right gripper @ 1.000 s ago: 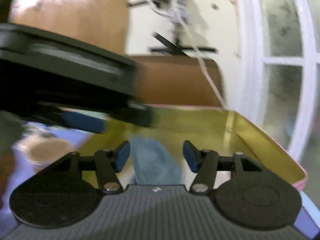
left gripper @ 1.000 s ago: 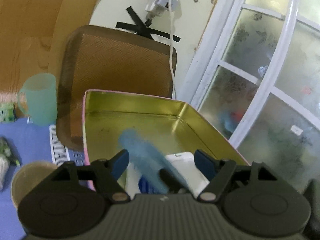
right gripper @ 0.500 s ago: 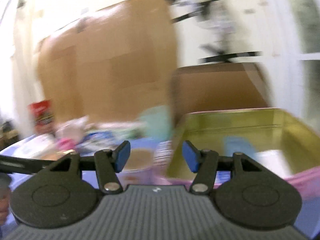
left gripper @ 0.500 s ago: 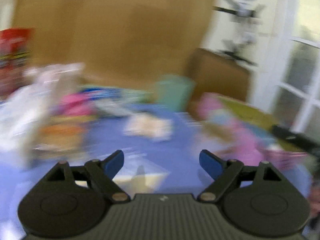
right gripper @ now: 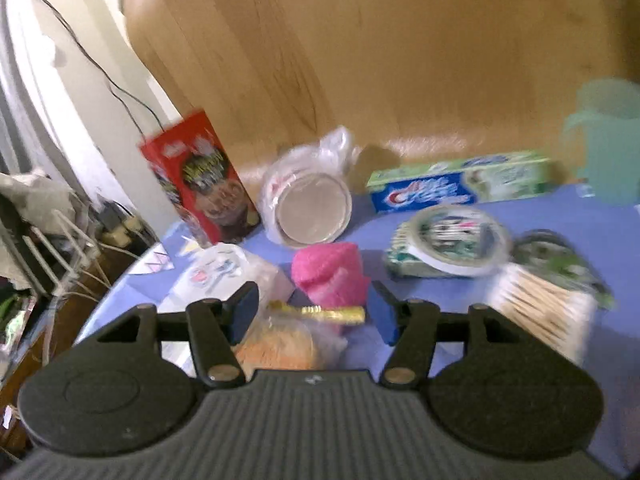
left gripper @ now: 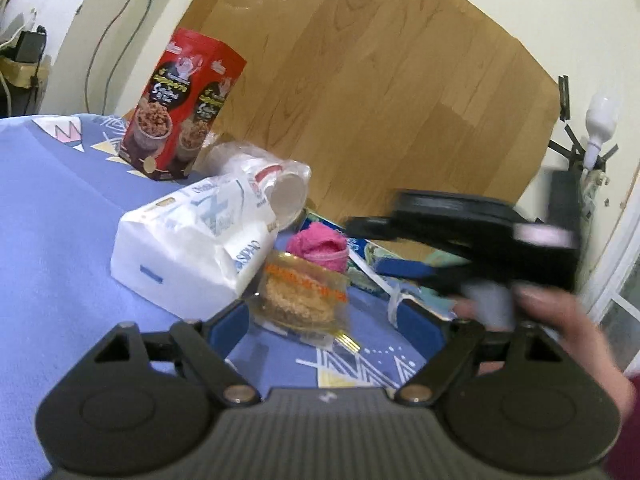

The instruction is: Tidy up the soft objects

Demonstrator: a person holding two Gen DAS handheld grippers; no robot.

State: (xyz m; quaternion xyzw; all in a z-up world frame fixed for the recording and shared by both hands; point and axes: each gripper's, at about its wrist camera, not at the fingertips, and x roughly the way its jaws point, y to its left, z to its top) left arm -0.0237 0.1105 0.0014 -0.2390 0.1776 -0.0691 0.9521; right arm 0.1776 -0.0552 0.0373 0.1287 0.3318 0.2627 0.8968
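A pink rolled cloth lies on the blue tablecloth; it also shows in the left wrist view. My right gripper is open and empty, just in front of the cloth and over a clear bag of snacks. My left gripper is open and empty, low over the table, with the snack bag between and beyond its fingertips. A white tissue pack lies to the left of it. The right gripper's body shows at the right of the left wrist view.
A red cereal box and a bag of paper plates stand at the back. A toothpaste box, a green mug, a round lid pack and cotton swabs lie to the right. A wooden board backs the table.
Both grippers have swung left, away from the gold tin with the blue cloth in it, to the cluttered part of the table. Both stay open and empty.
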